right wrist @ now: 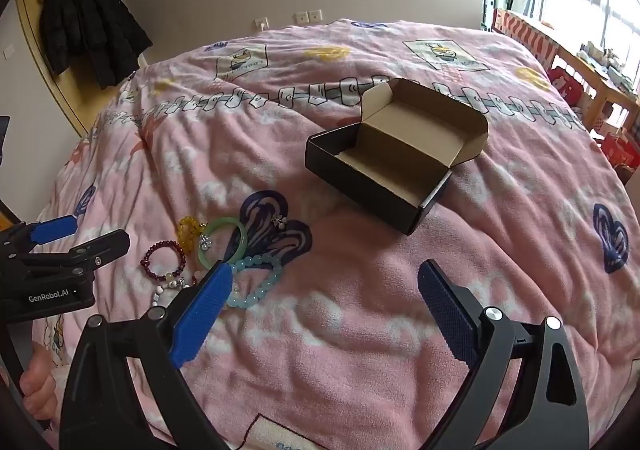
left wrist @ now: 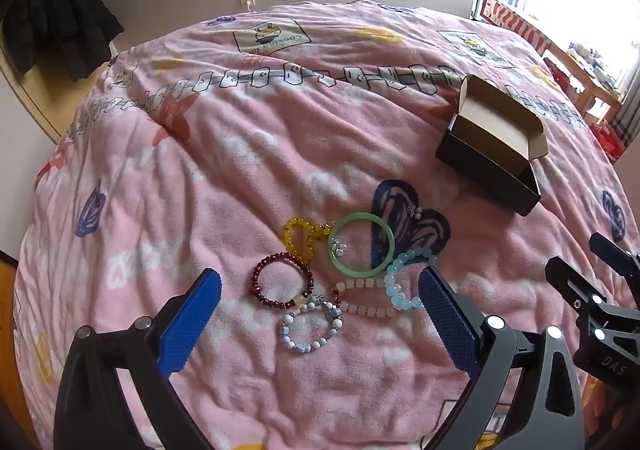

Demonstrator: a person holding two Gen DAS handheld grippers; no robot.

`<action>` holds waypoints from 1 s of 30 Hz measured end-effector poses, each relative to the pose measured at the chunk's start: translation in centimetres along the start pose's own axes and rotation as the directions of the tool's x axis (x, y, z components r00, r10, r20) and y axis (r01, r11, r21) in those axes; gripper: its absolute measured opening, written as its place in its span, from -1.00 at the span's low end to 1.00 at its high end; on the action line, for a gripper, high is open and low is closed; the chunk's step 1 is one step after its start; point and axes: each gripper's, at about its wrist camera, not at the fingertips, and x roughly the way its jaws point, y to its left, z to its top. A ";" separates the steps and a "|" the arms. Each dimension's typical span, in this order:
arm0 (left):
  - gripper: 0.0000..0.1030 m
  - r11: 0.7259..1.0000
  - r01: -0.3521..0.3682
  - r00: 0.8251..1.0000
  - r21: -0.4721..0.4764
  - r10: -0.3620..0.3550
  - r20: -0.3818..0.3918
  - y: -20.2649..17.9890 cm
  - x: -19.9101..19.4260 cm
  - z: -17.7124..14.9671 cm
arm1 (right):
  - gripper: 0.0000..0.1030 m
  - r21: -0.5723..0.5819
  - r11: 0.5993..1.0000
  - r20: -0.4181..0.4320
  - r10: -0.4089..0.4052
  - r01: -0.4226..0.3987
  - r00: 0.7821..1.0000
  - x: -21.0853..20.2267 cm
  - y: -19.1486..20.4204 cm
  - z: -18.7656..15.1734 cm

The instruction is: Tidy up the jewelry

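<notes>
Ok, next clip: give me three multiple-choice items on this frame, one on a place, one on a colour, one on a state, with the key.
1. Where does the box sit relative to the bracelets?
A. Beyond them, to the right
B. Nearer the cameras
C. On top of them

2. What colour is the solid bangle?
A. Red
B. Green
C. Black

3. What is the state of the box?
A. Closed
B. Open, holding bracelets
C. Open, nothing visible inside

Key: 1 A, it lies farther up the pink blanket in both views. 2 B, the smooth ring is pale green. 3 C, the lid is up and only bare cardboard shows. Both the left tool and the right tool are open, holding nothing.
</notes>
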 end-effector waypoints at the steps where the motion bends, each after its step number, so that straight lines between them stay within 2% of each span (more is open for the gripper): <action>1: 0.88 1.000 -0.001 1.000 0.001 0.001 0.000 0.0 0.0 0.0 | 0.78 0.003 1.000 0.000 0.001 -0.001 1.000 0.1 0.0 0.0; 30: 0.88 1.000 0.006 1.000 -0.009 -0.006 0.009 0.3 -0.2 0.1 | 0.79 0.015 1.000 -0.019 0.021 -0.020 1.000 0.4 -0.3 -0.2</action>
